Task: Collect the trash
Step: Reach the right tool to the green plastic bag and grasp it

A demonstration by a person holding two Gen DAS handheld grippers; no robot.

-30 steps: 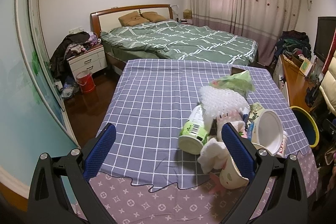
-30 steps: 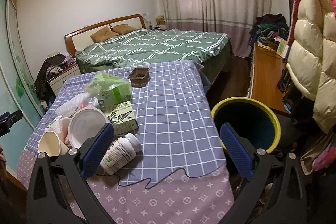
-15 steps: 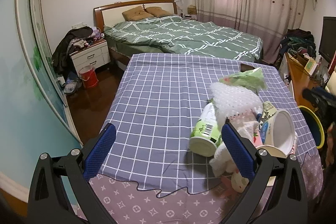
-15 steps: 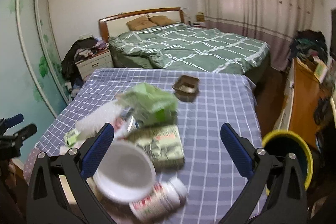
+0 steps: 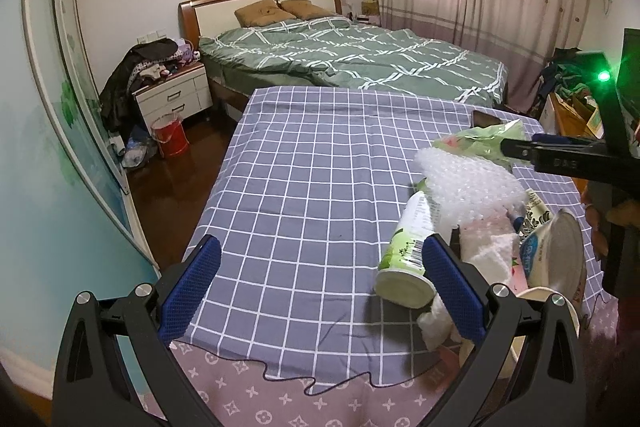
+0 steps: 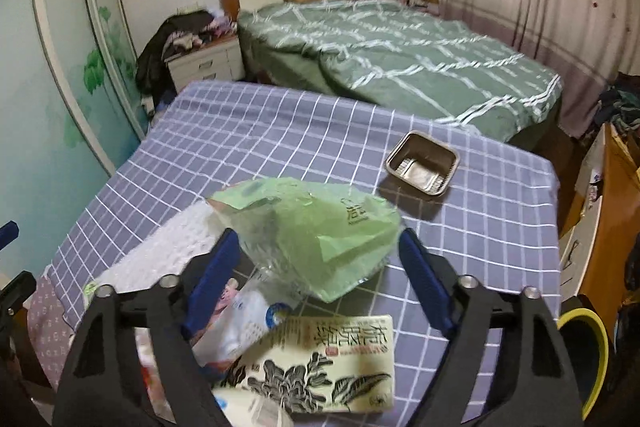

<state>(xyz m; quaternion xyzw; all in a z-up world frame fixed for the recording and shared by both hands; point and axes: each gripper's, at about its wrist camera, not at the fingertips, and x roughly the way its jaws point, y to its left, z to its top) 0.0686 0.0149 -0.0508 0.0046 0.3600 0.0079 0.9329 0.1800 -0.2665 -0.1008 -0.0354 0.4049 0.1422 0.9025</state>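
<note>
The right gripper (image 6: 318, 269) hangs open around the green bag (image 6: 316, 223); the left gripper (image 5: 320, 287) hovers open over the table (image 5: 304, 187).

A blue-grey tablecloth (image 5: 304, 163) checked in white, its hem mauve with a pale monogram print, carries a pale green plastic bag (image 6: 320, 227), white bubble wrap (image 5: 468, 183), a bronze-brown tray (image 6: 422, 163) and a cream packet (image 6: 320, 371) with black floral drawing; behind, a green quilt (image 5: 360, 59) with white stripes.
</note>
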